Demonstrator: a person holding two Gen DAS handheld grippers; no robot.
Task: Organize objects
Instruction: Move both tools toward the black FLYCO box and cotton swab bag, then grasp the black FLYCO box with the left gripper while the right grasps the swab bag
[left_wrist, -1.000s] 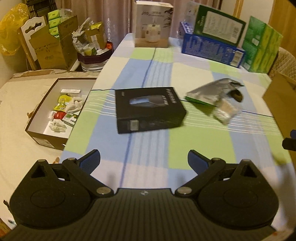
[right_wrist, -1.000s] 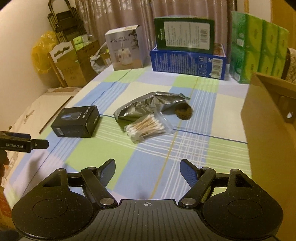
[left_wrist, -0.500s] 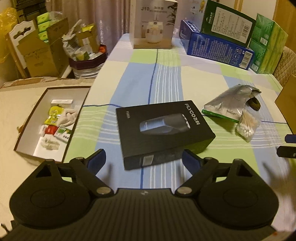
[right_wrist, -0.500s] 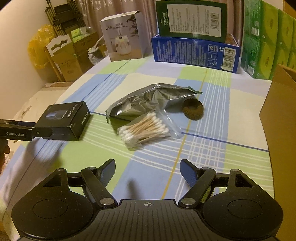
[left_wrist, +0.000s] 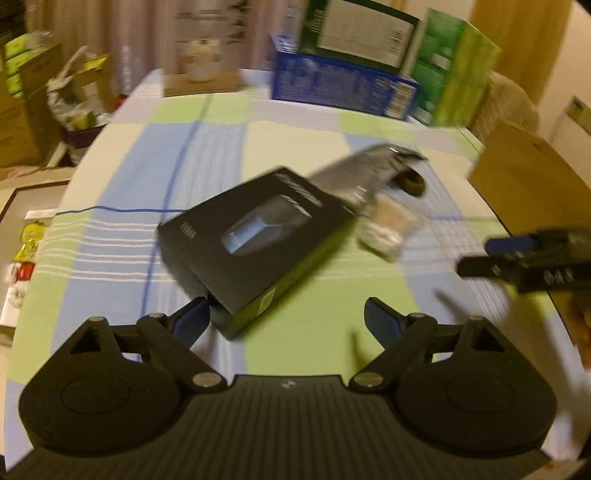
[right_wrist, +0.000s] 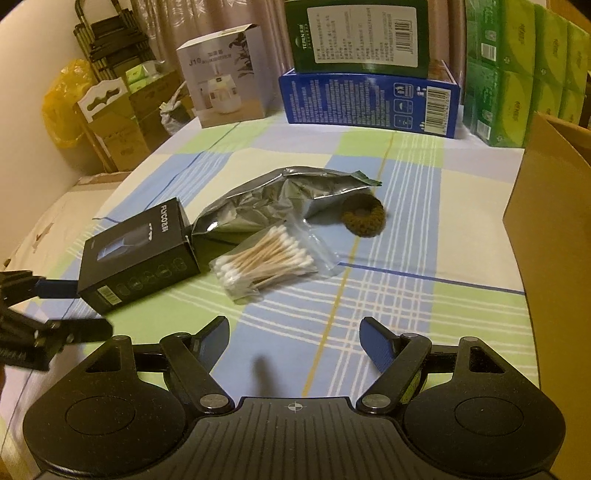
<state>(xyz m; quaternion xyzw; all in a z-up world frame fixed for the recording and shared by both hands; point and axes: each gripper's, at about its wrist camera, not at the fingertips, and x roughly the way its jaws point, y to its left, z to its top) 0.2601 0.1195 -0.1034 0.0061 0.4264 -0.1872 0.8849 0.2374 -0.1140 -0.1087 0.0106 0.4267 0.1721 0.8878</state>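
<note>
Since the earlier frames, left gripper (left_wrist: 286, 317) has closed in on the black box (left_wrist: 258, 243), which now fills the centre of the blurred left view and sits rotated, one corner toward the camera. Left fingers (left_wrist: 192, 319) stand wide apart; the left one sits right at the box's near corner, contact not resolvable in the blur, the right one is clear of it. Nothing gripped.

Right gripper (right_wrist: 293, 334) hovers low in its frame over the checked counter (right_wrist: 406, 295), fingers apart, empty.

Right view, near to far: black box at centre left, tilted, with the left gripper's finger tips beside its near end. Bag of cotton swabs (right_wrist: 267, 260) just right of the box. Silver foil pouch (right_wrist: 273, 199) behind both, touching the box's far corner. Brown scrunchie (right_wrist: 365, 221) at the pouch's right end. Cardboard box (right_wrist: 546, 236) along the right edge. Blue box (right_wrist: 369, 98), green box on top (right_wrist: 356, 35), white carton (right_wrist: 225, 77) and green packs (right_wrist: 517, 70) at the upper edge.
</note>
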